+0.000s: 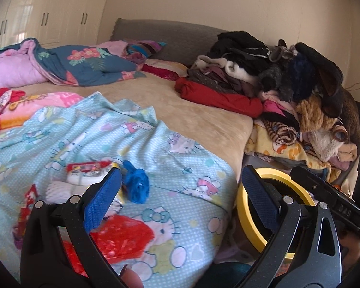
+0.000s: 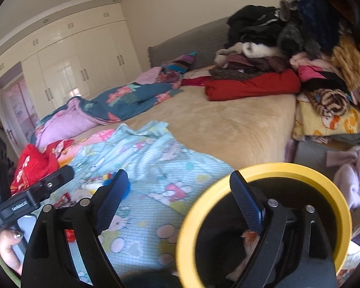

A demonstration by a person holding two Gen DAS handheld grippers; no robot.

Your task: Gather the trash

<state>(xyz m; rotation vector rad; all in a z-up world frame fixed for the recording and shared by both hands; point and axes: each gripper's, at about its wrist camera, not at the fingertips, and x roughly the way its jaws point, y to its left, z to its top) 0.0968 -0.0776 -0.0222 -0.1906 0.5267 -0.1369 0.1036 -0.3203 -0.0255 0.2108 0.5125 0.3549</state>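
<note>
Nearest the right wrist camera, the yellow-rimmed bin (image 2: 264, 225) sits just off the foot of the bed, its mouth open upward so litter can be dropped straight in. The right gripper (image 2: 180, 194) hangs over it with its fingers spread wide and nothing between them. One blue finger (image 2: 246, 200) lies over the bin's dark opening, the other over the bedspread. Pale scraps show down inside the bin, though what they are is unclear.

Just beside it, the left gripper (image 1: 180, 192) points across the bed's corner, fingers likewise released and empty, turned toward the litter that remains. A thumb tip (image 1: 129, 276) shows at the lower edge of that view.

The trash lies scattered on the pale-blue cartoon blanket (image 1: 175, 148). A crumpled red plastic bag (image 1: 122, 235) is closest. Beyond it is a blue scrunched wrapper (image 1: 136, 184), and next to that a red-and-white packet (image 1: 88, 170) partly hidden by the left finger. A small red wrapper (image 1: 28, 196) sits further left. These probably come next, being within easy reach and close to the bin.

Farther off are the bare beige mattress cover (image 1: 192, 105), a floral quilt (image 1: 88, 62), and a heap of clothes (image 1: 276, 72) against the wall. Those look like laundry rather than rubbish.
</note>
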